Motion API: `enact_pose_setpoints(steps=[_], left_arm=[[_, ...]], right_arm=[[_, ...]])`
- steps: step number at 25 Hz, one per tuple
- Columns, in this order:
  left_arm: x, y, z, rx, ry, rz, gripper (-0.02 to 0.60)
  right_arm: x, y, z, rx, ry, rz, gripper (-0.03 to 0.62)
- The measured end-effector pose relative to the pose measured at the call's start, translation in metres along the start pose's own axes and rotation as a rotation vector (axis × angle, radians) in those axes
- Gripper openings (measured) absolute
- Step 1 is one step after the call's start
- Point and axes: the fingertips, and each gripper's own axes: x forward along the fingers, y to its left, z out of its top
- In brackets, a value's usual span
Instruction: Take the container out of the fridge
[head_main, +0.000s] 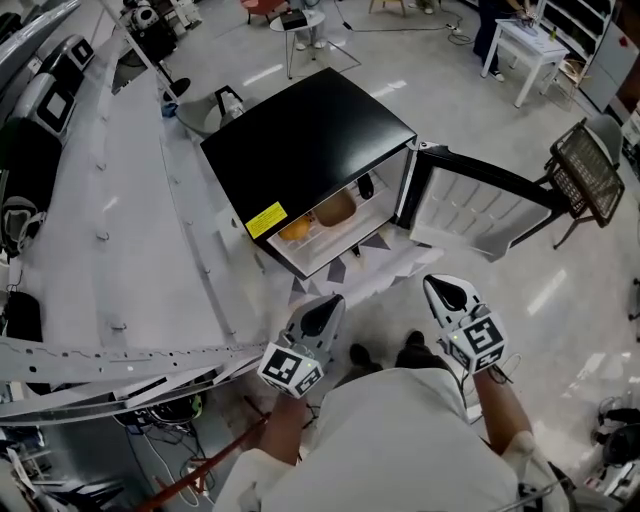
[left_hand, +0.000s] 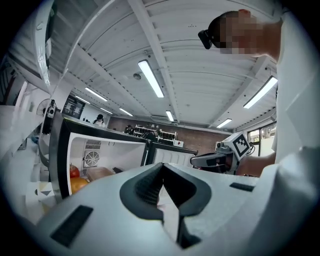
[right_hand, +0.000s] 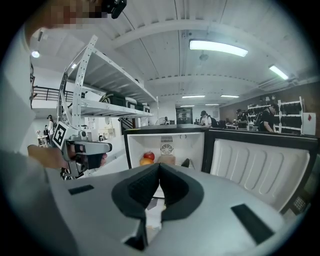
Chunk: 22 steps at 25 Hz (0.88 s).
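A small black fridge (head_main: 300, 135) stands on the floor with its door (head_main: 480, 205) swung open to the right. Inside sits a tan container (head_main: 335, 208) between an orange fruit (head_main: 294, 229) and a dark object (head_main: 365, 186). My left gripper (head_main: 325, 305) and right gripper (head_main: 440, 285) hover side by side in front of the opening, both shut and empty. The left gripper view shows the container (left_hand: 100, 173) low at left beyond the shut gripper (left_hand: 162, 167). In the right gripper view the container (right_hand: 167, 159) lies straight ahead of the shut gripper (right_hand: 159, 167), beside a red apple (right_hand: 149, 155).
A long white metal rack (head_main: 110, 230) runs along the left, close to the fridge's side. The open door blocks the right. A patterned mat (head_main: 385, 262) lies under the fridge front. A wire-backed chair (head_main: 585, 170) and a white table (head_main: 525, 45) stand farther right.
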Motion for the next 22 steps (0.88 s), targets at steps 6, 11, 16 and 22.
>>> enact_pose_setpoints(steps=[6,11,16,22], left_arm=[[0.014,0.009,0.004,-0.014,-0.016,0.047,0.002],[0.025,0.015,0.011,-0.020,-0.052,0.136,0.002],[0.042,0.019,0.011,-0.007,-0.047,0.201,0.002],[0.064,0.035,-0.003,0.084,0.047,0.312,0.003]], right_arm=[[0.022,-0.018,0.001,-0.001,0.003,0.058,0.006],[0.038,-0.033,0.007,-0.015,-0.002,0.141,0.006],[0.052,-0.048,0.013,-0.013,-0.005,0.220,0.006],[0.066,-0.065,0.007,-0.019,0.012,0.282,0.006]])
